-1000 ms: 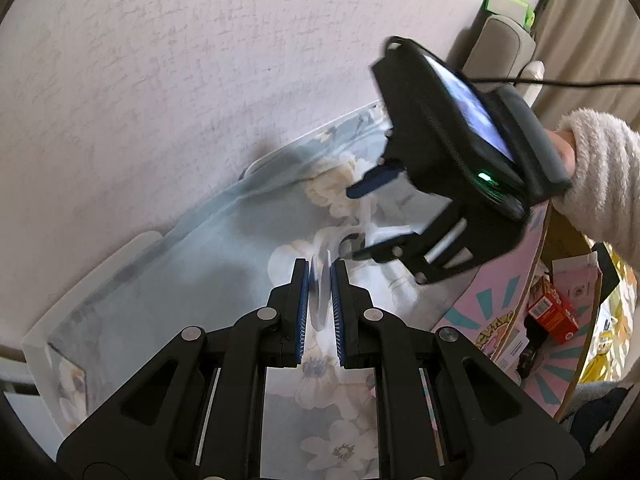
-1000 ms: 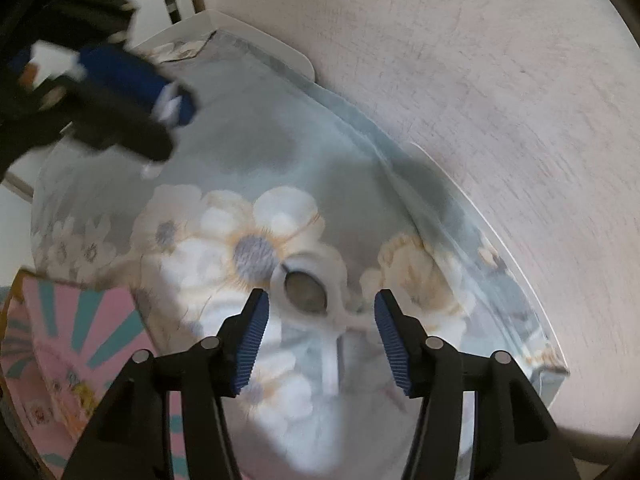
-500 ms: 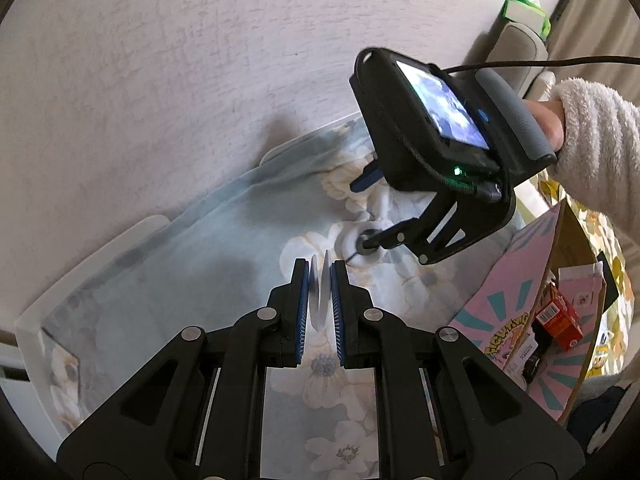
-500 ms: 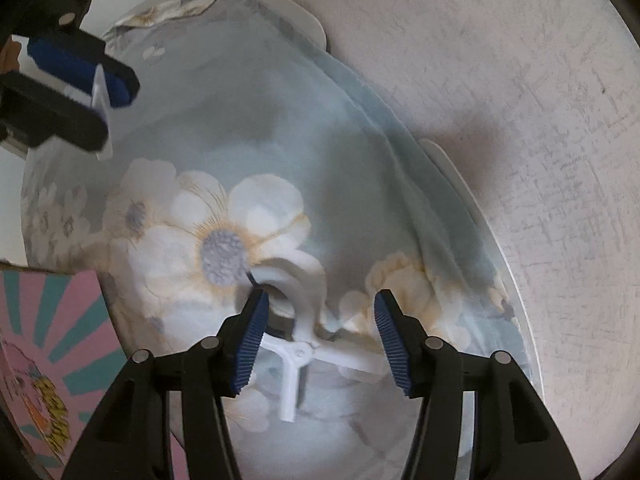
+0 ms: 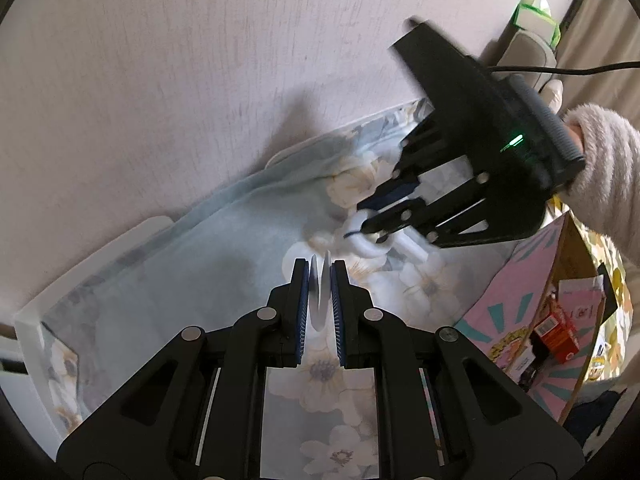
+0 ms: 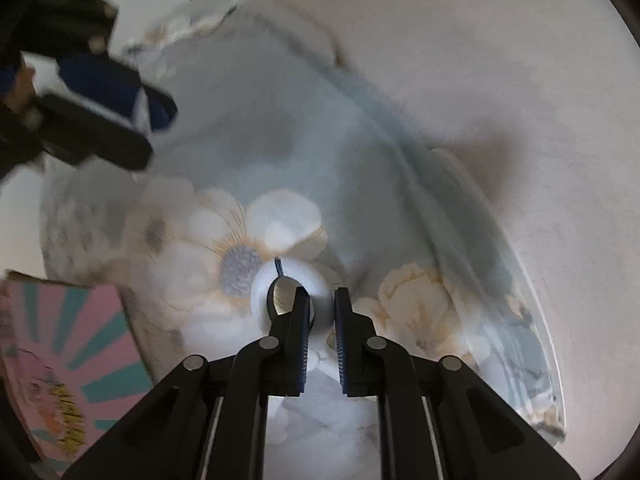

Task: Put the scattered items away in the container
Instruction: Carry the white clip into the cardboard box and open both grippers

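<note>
My left gripper [image 5: 320, 268] is shut on a thin white flat piece [image 5: 320, 294], held above the floral cloth [image 5: 180, 272]. A white plastic item with a ring-shaped end [image 6: 288, 274] lies on the cloth. My right gripper [image 6: 322, 296] points steeply down at it, jaws closing with the right side of the ring's rim between the pads. In the left wrist view the right gripper [image 5: 362, 218] sits on that white ring item [image 5: 370, 246], just beyond my left fingertips. The pink and teal cardboard box [image 5: 520, 292] stands open at the right.
The cloth covers a white table [image 5: 100, 256] against a pale textured wall [image 5: 200, 80]. A red carton [image 5: 558, 332] and other small packs lie inside the box. A fluffy sleeve [image 5: 604, 168] holds the right gripper. In the right wrist view the left gripper [image 6: 154, 132] hovers at upper left.
The right gripper's jaws went from wide apart around the white ring item to clamped on its rim. The left gripper stayed shut on the thin white piece and barely moved.
</note>
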Tool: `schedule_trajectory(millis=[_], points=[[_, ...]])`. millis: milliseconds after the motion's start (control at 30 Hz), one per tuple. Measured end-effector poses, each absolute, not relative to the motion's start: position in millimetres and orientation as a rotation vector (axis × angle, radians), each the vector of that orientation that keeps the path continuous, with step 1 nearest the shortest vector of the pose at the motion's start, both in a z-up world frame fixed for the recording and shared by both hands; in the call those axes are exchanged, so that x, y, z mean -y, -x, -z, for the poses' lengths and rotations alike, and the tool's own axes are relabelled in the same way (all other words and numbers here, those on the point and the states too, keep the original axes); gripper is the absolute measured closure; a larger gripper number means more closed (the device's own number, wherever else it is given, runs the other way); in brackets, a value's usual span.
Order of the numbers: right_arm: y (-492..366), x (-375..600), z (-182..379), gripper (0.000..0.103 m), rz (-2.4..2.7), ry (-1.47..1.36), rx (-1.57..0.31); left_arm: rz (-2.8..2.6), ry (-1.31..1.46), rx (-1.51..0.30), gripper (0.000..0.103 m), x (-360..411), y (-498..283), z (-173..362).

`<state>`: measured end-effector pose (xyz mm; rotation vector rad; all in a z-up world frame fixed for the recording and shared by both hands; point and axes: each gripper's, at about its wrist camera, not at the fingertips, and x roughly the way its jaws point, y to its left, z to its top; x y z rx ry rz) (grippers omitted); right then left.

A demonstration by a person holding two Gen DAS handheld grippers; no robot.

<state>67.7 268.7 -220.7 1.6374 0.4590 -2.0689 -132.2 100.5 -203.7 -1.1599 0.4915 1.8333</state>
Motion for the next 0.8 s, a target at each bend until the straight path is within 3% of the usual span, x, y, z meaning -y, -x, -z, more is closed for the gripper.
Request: schedule_trajectory(millis=[233, 333, 533, 700, 800], points=[[-96.0, -293.1, 144.8, 0.092, 2.296, -1.529, -0.274, -1.883, 1.086, -0.528, 0.093, -107.3, 104.7, 151.7], [-120.5, -307.4, 105.8, 0.092, 2.418, -1.491, -0.107, -1.902, 1.052, -0.534, 0.093, -110.6, 84.3, 123.7], [-207.7, -302.6, 44.7, 0.092, 2.602, -1.426, 0.12, -1.917, 0.958, -0.591, 0.093, -114.9, 29.2, 85.4], [-273.3, -271.2, 23.1, 0.092, 2.67, -1.454, 0.214, -1.898, 0.963, -0.624, 0.093, -124.1, -17.7, 94.1], [-301.7, -267.6, 34.4, 0.092, 2.703, -1.486, 0.361, -1.871, 1.031, -0.62, 0.093, -126.1, -44.6, 120.3]])
